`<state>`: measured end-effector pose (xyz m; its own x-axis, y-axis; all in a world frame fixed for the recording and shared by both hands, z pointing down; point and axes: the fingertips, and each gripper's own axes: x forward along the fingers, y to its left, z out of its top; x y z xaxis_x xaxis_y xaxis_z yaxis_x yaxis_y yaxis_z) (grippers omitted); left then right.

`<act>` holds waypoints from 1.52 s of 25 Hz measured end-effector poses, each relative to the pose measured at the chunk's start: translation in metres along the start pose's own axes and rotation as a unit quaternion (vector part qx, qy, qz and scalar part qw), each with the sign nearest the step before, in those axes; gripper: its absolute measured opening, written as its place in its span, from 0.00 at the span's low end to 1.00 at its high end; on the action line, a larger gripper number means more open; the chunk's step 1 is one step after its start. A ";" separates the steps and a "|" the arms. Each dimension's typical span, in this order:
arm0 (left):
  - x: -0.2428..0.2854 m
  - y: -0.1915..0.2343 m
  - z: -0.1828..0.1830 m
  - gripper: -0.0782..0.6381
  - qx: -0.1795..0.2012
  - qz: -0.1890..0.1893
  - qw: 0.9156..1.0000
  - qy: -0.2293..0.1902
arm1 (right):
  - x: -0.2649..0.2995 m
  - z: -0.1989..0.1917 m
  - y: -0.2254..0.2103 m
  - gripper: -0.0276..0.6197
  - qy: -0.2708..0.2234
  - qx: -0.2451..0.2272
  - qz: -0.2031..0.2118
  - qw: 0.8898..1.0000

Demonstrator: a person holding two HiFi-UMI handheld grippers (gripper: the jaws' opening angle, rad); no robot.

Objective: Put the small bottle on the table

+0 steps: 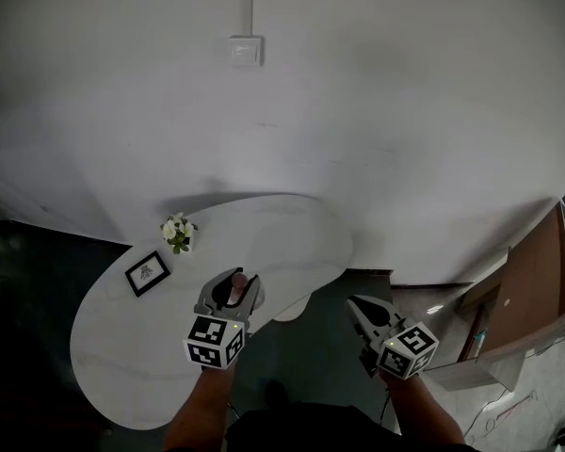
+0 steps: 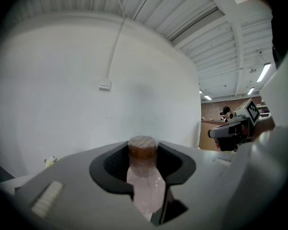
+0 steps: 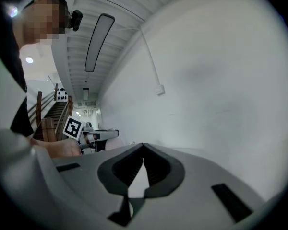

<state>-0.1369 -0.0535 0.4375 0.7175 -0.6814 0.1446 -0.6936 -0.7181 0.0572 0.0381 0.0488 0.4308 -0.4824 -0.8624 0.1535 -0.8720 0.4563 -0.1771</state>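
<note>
In the head view, the small bottle is being gripped by the left gripper over the near right edge of the white table. White flowers and a picture frame are standing at the table's far left. The right gripper is being held off the table to the right.

In the left gripper view, the bottle's pale body is being clamped by both jaws, with the brown cap standing beyond them.

In the right gripper view, the jaw tips are being pressed together, with nothing between them.
</note>
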 end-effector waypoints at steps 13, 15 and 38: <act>0.019 0.029 -0.001 0.31 -0.017 0.003 1.000 -0.004 | 0.038 0.006 -0.013 0.06 0.004 -0.003 0.014 1.000; 0.027 0.033 -0.002 0.31 -0.014 0.007 1.000 0.002 | 0.047 0.007 -0.023 0.06 0.003 0.001 0.018 1.000; 0.215 0.077 0.021 0.31 -0.020 0.086 0.996 0.030 | 0.169 0.043 -0.216 0.06 0.013 0.027 0.120 0.992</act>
<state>-0.0347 -0.2577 0.4525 0.5828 -0.7838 0.2145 -0.8093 -0.5837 0.0661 0.1486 -0.2054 0.4530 -0.6786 -0.7239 0.1245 -0.7260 0.6354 -0.2628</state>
